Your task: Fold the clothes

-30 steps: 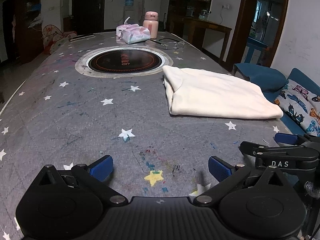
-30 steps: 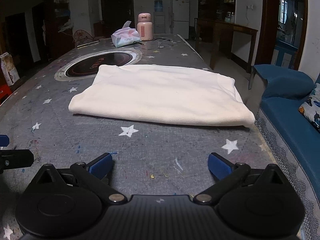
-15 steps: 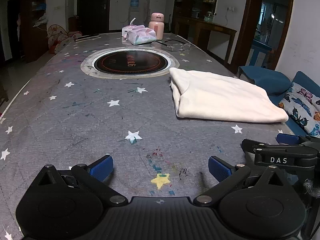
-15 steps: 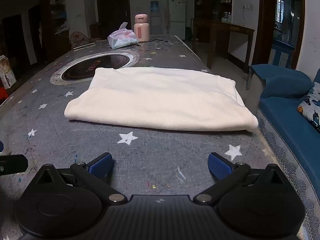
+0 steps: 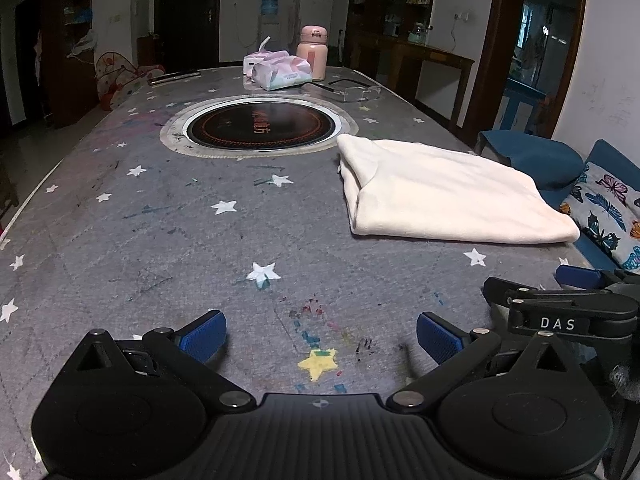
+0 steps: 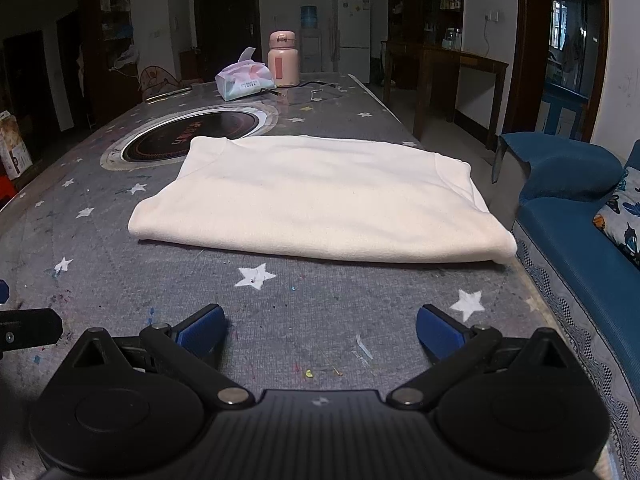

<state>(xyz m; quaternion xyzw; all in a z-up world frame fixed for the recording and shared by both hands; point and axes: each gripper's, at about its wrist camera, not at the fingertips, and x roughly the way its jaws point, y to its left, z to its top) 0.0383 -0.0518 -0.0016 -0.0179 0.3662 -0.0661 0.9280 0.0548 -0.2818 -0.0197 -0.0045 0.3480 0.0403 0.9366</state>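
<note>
A cream garment [image 6: 320, 200] lies folded flat into a rectangle on the grey star-patterned table [image 6: 320, 304], near its right edge. It also shows in the left wrist view [image 5: 448, 192], ahead and to the right. My left gripper [image 5: 320, 334] is open and empty, low over the table's near end. My right gripper [image 6: 320, 330] is open and empty, a short way in front of the garment's near edge. The right gripper also shows at the right of the left wrist view [image 5: 560, 300].
A round inset cooktop [image 5: 260, 126] sits in the table beyond the garment. A tissue pack [image 6: 245, 80], a pink flask [image 6: 283, 60] and glasses [image 5: 356, 92] stand at the far end. A blue sofa [image 6: 580, 216] runs along the table's right edge.
Both grippers have drawn back slightly from the garment and tilted up a little. The garment lies as before and both grippers stay open.
</note>
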